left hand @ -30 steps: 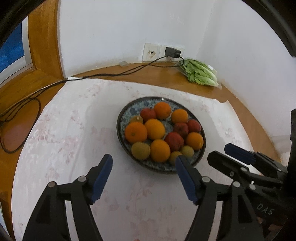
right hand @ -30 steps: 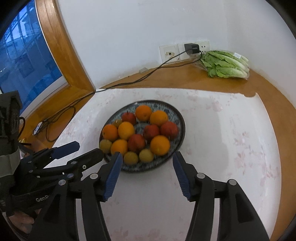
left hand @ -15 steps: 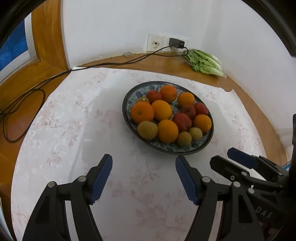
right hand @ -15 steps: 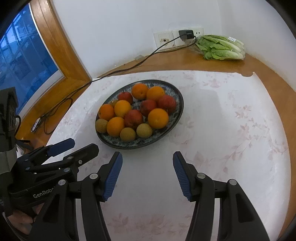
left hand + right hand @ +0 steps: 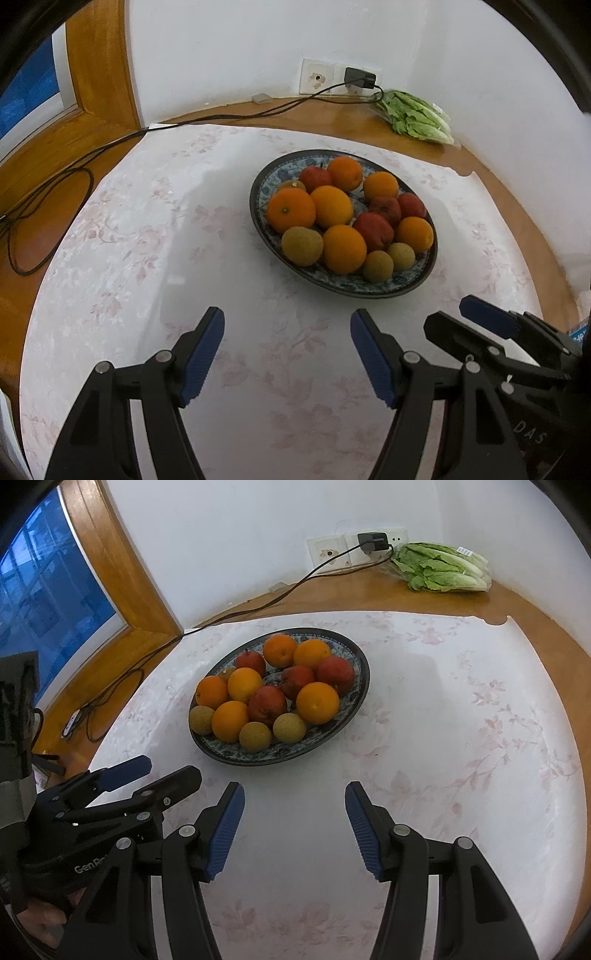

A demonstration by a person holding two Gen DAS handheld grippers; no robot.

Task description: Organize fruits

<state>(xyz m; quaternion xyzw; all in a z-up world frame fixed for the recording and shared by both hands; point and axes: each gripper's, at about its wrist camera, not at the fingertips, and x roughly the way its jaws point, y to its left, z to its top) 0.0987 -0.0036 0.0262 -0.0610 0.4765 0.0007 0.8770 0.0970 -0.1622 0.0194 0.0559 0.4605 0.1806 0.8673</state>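
Note:
A blue patterned plate stands on a white floral tablecloth. It holds several oranges, red fruits and small yellow-brown fruits. The plate also shows in the right wrist view. My left gripper is open and empty, above the cloth in front of the plate. My right gripper is open and empty, also in front of the plate. Each gripper shows in the other's view, the right one and the left one.
A bag of lettuce lies on the wooden ledge at the back right. A wall socket with a black plug feeds a cable running left along the ledge. A wooden window frame stands at the left.
Both grippers have drawn back and risen from the plate, which now sits farther off and higher in both views. Both stay open.

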